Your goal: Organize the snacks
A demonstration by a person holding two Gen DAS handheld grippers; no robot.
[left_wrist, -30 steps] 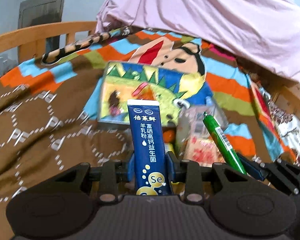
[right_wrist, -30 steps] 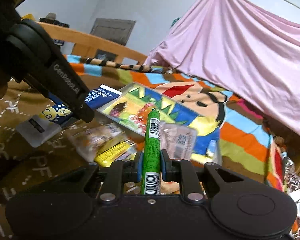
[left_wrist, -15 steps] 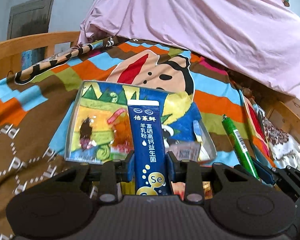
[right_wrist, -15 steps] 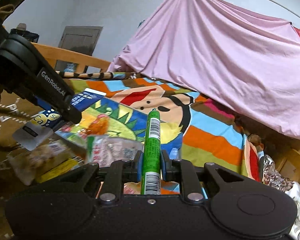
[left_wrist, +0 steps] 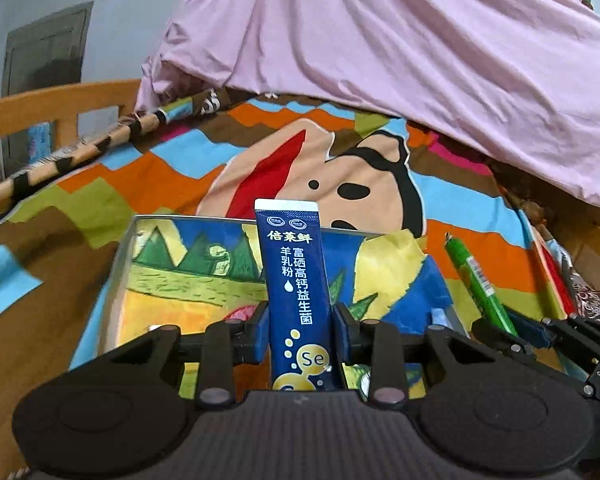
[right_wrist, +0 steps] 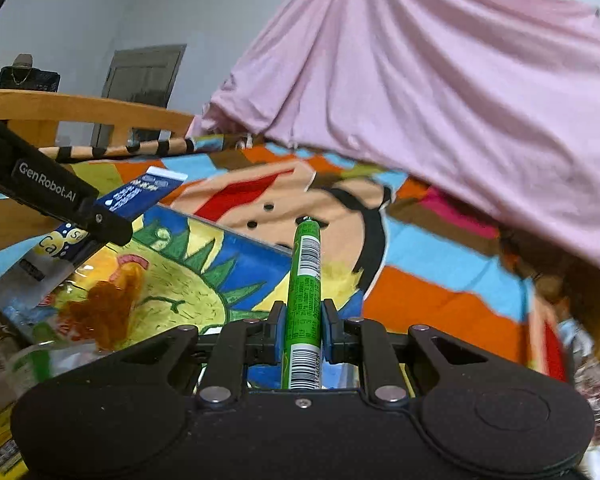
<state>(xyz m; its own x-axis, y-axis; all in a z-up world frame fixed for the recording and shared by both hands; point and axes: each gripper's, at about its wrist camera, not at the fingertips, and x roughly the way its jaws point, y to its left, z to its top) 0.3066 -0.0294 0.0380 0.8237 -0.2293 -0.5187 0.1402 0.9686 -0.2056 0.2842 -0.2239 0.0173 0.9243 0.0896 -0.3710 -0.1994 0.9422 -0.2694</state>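
My left gripper is shut on a dark blue stick sachet with white Chinese lettering and holds it upright over a shallow tray with a painted picture in its bottom. My right gripper is shut on a green snack stick with a barcode, held over the same tray's near right part. The green stick and the right gripper show at the right of the left wrist view. The blue sachet and the left gripper show at the left of the right wrist view.
The tray lies on a bright cartoon blanket on a bed with a wooden rail. A pink cloth hangs behind. Several loose snack packets lie at the left of the right wrist view.
Both grippers have moved forward over the tray with their snacks held. The loose packets have slipped back out of the left wrist view, and the tray now fills the near ground.
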